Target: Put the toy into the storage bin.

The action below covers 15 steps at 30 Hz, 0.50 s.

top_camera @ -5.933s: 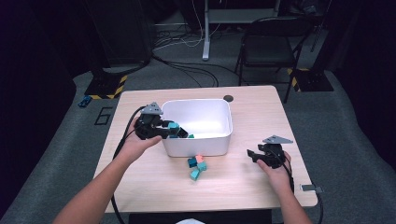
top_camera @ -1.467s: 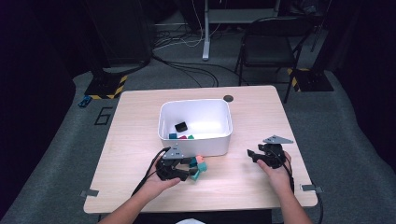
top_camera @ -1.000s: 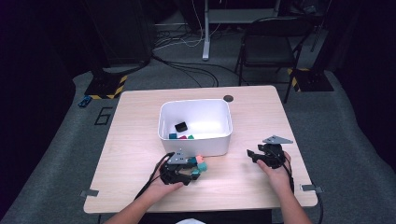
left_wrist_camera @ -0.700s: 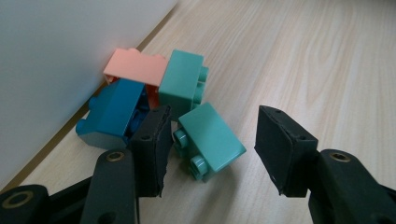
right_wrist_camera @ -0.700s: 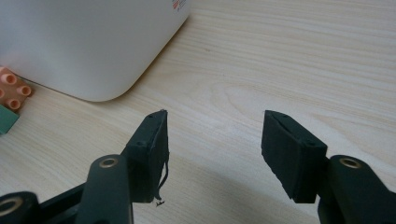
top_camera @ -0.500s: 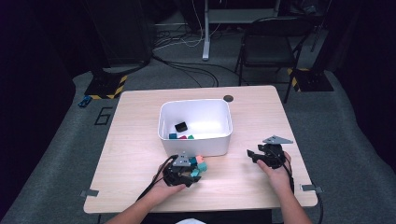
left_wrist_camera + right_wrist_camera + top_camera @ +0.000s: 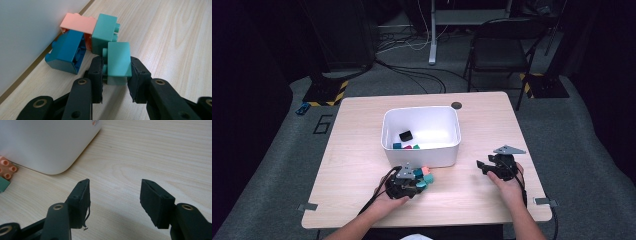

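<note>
A dark room with cables on a grey floor (image 7: 592, 165) and a black chair (image 7: 497, 50) surrounds the pale wooden counter (image 7: 357, 130). On it stands a white tub (image 7: 447, 157) holding a black block (image 7: 406, 135) and small teal and magenta pieces. Just in front of it, the left claw (image 7: 116, 75) has just been closing and now grips a mint brick (image 7: 117, 61) beside blue (image 7: 67, 51), salmon (image 7: 76, 23) and another mint brick (image 7: 105, 31). The right claw (image 7: 113, 200) rests gaping, holding nothing.
</note>
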Motion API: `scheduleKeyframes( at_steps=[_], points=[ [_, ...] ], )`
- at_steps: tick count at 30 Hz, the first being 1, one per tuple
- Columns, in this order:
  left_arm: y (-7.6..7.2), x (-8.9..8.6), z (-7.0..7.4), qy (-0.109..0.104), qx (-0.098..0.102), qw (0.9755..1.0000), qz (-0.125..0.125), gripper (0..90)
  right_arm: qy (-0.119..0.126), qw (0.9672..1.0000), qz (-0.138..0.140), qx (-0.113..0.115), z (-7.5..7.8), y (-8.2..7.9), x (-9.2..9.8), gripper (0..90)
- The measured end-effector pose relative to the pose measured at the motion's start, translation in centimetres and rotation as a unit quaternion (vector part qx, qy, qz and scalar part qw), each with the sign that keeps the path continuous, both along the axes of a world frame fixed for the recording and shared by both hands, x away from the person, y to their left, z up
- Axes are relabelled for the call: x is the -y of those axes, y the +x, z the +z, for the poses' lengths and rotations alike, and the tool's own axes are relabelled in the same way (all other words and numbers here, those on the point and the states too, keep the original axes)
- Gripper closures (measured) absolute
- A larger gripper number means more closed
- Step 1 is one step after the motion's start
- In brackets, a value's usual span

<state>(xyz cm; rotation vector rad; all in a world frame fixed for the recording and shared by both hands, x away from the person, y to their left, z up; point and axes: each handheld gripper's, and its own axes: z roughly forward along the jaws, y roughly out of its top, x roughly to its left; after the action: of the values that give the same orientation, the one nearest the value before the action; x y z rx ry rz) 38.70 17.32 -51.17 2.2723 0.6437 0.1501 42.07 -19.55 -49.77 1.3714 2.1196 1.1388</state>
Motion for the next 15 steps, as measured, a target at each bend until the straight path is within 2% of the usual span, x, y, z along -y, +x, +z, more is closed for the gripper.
scheduleKeyframes(
  at_steps=[8,15],
  points=[
    [0.0,-0.4,0.5,-0.007,0.003,1.0000,0.000,67.2,0.003,1.0000,-0.003,0.001,0.0,0.0,0.0,40.9],
    [0.0,-0.8,1.1,-0.022,0.003,0.9998,0.000,67.2,0.003,1.0000,-0.003,0.001,0.1,0.0,0.0,40.9]
  ],
)
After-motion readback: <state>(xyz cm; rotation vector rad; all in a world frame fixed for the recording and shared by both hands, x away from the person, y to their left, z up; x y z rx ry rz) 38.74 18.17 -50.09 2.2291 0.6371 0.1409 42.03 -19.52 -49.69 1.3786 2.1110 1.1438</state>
